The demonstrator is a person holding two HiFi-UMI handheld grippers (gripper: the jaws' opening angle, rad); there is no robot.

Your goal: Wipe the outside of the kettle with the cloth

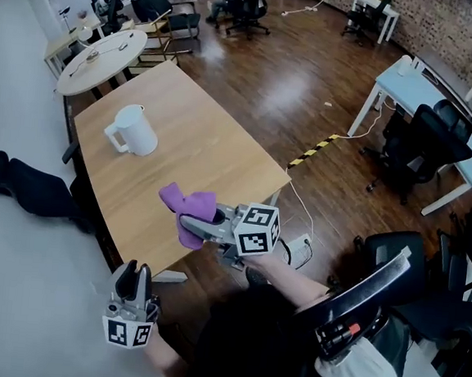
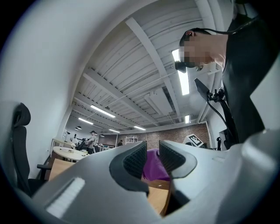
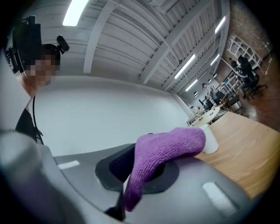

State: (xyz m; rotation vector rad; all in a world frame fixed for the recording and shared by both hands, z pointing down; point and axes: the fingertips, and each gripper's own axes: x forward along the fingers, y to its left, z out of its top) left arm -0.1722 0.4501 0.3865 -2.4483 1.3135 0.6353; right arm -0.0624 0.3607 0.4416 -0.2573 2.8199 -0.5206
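Head view shows a rectangular light-wood table [image 1: 222, 154] on a dark wooden floor. The white plastic kettle with a side handle [image 1: 133, 130] stands upright on the table's far left part, handle turned toward the left edge. The right gripper [image 1: 204, 224] is over the near end of the table, jaws closed on a purple knitted cloth [image 1: 187, 202] that drapes over the jaw tips. The cloth is well apart from the kettle, with wooden tabletop between them. The left gripper [image 1: 136, 275] is off the table's near corner, pointing upward; its jaws are closed to a narrow slit with nothing held. A black office chair [image 1: 31, 186] lies against the white wall left of the table. A round white table [image 1: 109, 45] stands beyond the far end. A yellow-and-black striped floor strip [image 1: 313, 151] and a light-blue desk [image 1: 413, 91] lie to the right.
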